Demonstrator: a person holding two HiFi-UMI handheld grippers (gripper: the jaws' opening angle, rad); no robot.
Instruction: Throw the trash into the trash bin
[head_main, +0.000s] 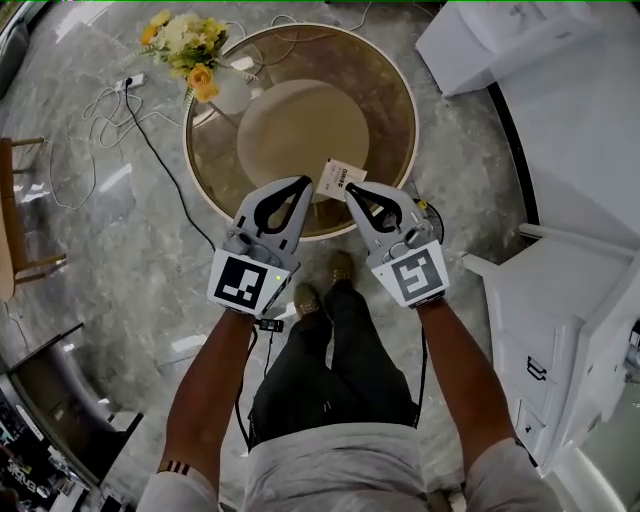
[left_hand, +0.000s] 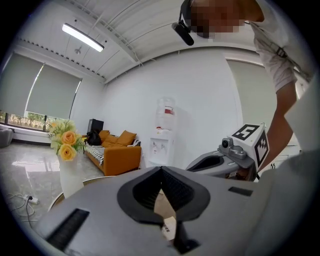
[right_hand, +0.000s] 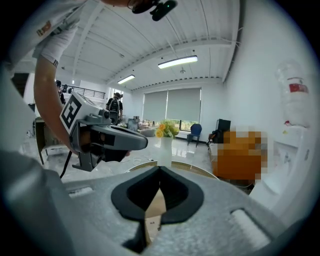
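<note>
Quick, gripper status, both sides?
Left gripper: closed, nothing seen between the jaws.
Right gripper: closed, apparently empty; the paper slip shows just past its tip.

Pale short sleeves (head_main: 182, 488), dark-striped at the left hem, dark trousers (head_main: 325, 375), brown shoes (head_main: 306, 298). The left gripper (head_main: 304, 182) and right gripper (head_main: 350, 189) are grey shells, each bearing a black-and-white marker cube (head_main: 245, 283). A thin black cable (head_main: 243, 385) hangs under the left one

No wording can be read. Dark print is seen on the white paper slip (head_main: 341, 177), too fine to be made out. A coded square marker (head_main: 244, 283) is carried on the left gripper (head_main: 305, 181), a second marker (head_main: 413, 275) on the right gripper (head_main: 348, 188). The red label (left_hand: 169, 111) on the water bottle (left_hand: 165, 104) is illegible.
</note>
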